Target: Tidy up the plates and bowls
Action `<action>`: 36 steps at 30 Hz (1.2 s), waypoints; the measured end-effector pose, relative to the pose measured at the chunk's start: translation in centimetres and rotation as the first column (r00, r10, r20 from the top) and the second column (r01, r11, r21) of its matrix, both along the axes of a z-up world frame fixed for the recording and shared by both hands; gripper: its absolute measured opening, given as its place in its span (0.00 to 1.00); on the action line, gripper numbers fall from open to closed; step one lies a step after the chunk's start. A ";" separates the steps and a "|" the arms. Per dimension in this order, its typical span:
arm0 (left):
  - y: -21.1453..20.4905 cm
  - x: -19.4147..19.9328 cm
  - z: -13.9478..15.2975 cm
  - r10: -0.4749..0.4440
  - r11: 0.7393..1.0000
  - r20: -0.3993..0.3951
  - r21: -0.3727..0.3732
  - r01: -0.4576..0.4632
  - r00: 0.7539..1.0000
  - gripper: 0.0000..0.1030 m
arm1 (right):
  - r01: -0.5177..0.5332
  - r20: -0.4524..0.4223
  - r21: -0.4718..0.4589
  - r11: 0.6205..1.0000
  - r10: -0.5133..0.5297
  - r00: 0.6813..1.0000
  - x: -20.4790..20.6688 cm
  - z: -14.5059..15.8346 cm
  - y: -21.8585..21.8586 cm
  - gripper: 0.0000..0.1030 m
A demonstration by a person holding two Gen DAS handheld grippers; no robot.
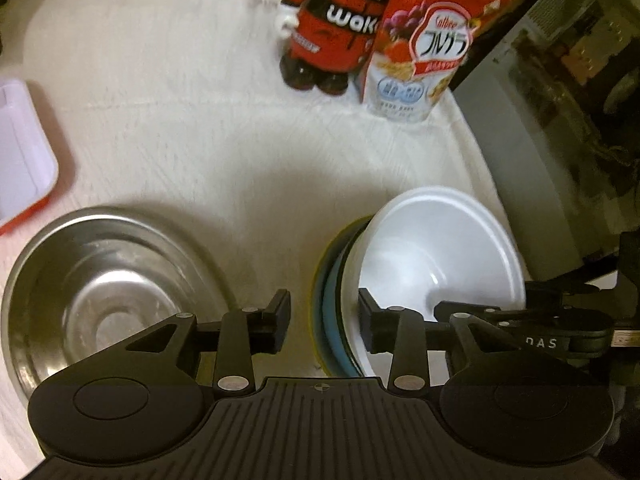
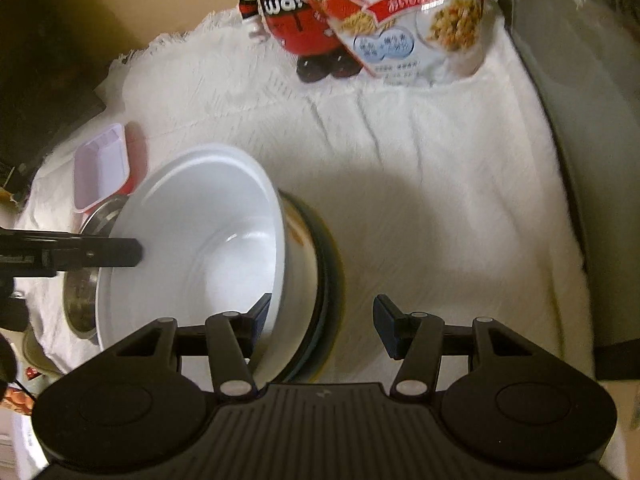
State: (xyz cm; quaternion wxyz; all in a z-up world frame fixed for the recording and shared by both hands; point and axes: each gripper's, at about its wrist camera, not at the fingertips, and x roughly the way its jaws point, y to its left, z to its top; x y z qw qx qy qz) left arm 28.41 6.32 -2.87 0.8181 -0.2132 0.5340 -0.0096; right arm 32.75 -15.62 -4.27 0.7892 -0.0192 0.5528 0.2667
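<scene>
Two half-open tools over a stack of dishes on a cloth-covered [image 1: 180, 120] worktop. The white bowl [image 2: 192, 232] lies tilted on the plates [image 2: 328, 280], its mouth turned toward the steel bowl [image 1: 100, 280], which stands just beside the stack on the left tool's side. The right tool [image 2: 318, 324] points steeply down and straddles the near edge of the stack: one finger is inside the white bowl against its wall, the other hangs clear outside the plates, so the jaws stand apart and appear to grip nothing. The left tool [image 1: 324, 320] is likewise parted and empty; the plates' rim shows in its gap, and one finger lies at the white bowl's outer side. The deciding relation is that the bowl wall runs between the right tool's fingers, making that tool the likelier one to take it; closing would probably pinch wall and plate rim together unless the tool shifts inward. Open cloth extends beyond and to the right of the stack. Limits: a dark cabinet [image 1: 540, 120] at right, a bag [image 1: 424, 48] and figure [image 1: 332, 24] at the back, a tray [image 2: 100, 168] beyond the steel bowl.
</scene>
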 end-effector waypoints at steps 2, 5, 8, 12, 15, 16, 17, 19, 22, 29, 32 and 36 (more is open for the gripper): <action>-0.6 0.2 -0.1 -0.010 1.000 -0.010 0.015 0.010 1.000 0.39 | 0.003 -0.025 0.007 1.000 -0.002 1.000 0.0 -0.4 0.0 0.52; -1.2 0.6 -0.3 -0.019 0.999 -0.026 0.035 0.020 0.999 0.38 | 0.010 -0.036 0.011 1.000 -0.009 0.999 0.0 -1.0 0.0 0.52; -1.4 0.8 -0.6 -0.013 0.999 -0.042 0.041 0.015 0.999 0.38 | 0.015 -0.052 0.018 1.000 -0.014 0.999 0.1 -1.4 -0.1 0.52; -1.4 1.0 -1.0 -0.009 0.999 -0.053 0.034 0.011 0.999 0.38 | 0.014 -0.084 0.036 0.999 -0.011 0.996 0.2 -2.0 0.1 0.52; -1.4 1.2 -1.4 -0.006 1.000 -0.065 0.023 0.007 0.998 0.38 | 0.012 -0.111 0.048 0.999 -0.007 0.994 0.2 -2.6 0.6 0.52; -1.3 1.3 -1.6 -0.003 1.000 -0.069 0.017 0.004 0.998 0.36 | 0.011 -0.120 0.052 0.999 -0.004 0.993 0.3 -2.9 0.8 0.52; -1.3 1.4 -1.7 -0.001 1.000 -0.072 0.009 0.002 0.997 0.36 | 0.010 -0.130 0.057 0.998 -0.003 0.992 0.3 -3.1 1.0 0.52; -1.3 1.6 -2.0 -0.001 1.000 -0.078 -0.020 -0.001 0.997 0.38 | 0.014 -0.162 0.089 0.996 0.001 0.987 0.7 -3.5 1.3 0.55; -1.2 1.8 -2.7 0.002 0.999 -0.087 -0.050 -0.007 0.996 0.39 | 0.035 -0.170 0.115 0.993 -0.015 0.985 1.1 -3.7 1.4 0.56; -1.1 2.1 -3.0 0.037 0.992 -0.098 -0.113 -0.048 0.994 0.52 | 0.033 -0.192 0.149 0.988 -0.004 0.981 1.2 -3.9 1.0 0.59; -1.1 2.4 -3.1 0.040 0.992 -0.108 -0.115 -0.053 0.993 0.54 | 0.024 -0.182 0.136 0.990 0.002 0.983 1.1 -3.7 1.4 0.59; -0.3 3.0 -2.9 0.052 0.992 -0.107 -0.112 -0.064 0.993 0.55 | 0.017 -0.173 0.126 0.992 0.005 0.985 1.6 -3.3 1.9 0.59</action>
